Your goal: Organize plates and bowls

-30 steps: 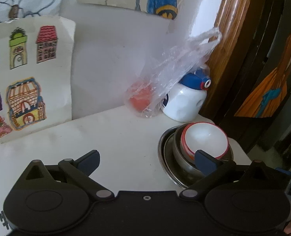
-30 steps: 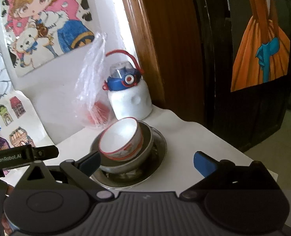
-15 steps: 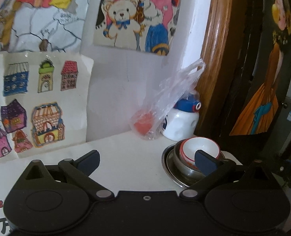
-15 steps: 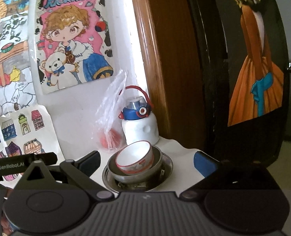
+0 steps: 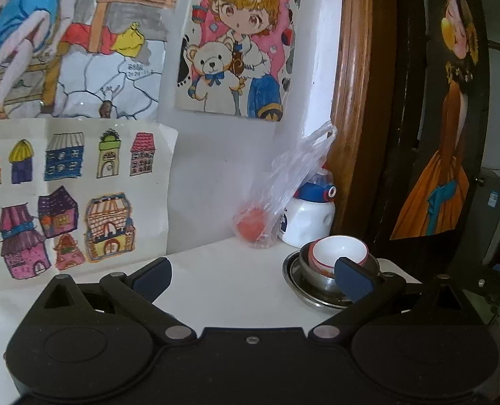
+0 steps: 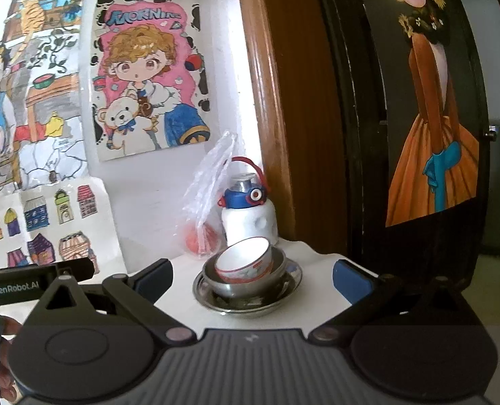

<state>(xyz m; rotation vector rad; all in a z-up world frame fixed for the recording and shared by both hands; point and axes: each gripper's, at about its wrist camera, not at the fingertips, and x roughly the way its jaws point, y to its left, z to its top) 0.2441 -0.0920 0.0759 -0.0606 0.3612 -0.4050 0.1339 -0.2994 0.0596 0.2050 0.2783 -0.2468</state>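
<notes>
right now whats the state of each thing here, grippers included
left gripper: open, empty
right gripper: open, empty
red-rimmed white ceramic bowl: tilted, nested in steel bowl
steel bowl: upright on steel plate
round steel plate: flat on table
white bottle with blue cap: upright, closed
clear plastic bag: slumped against wall

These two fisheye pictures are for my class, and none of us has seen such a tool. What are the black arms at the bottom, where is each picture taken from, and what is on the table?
A person holds one pair of tongs in each hand; a camera on each looks forward along its two blue-tipped fingers. One picture shows the left tongs, the other the right tongs. Both are open and hold nothing. On the white table a red-rimmed white bowl sits tilted in a steel bowl, which sits on a steel plate. Behind them stand a white bottle with a blue lid and a plastic bag holding something red. Drawings hang on the wall.
</notes>
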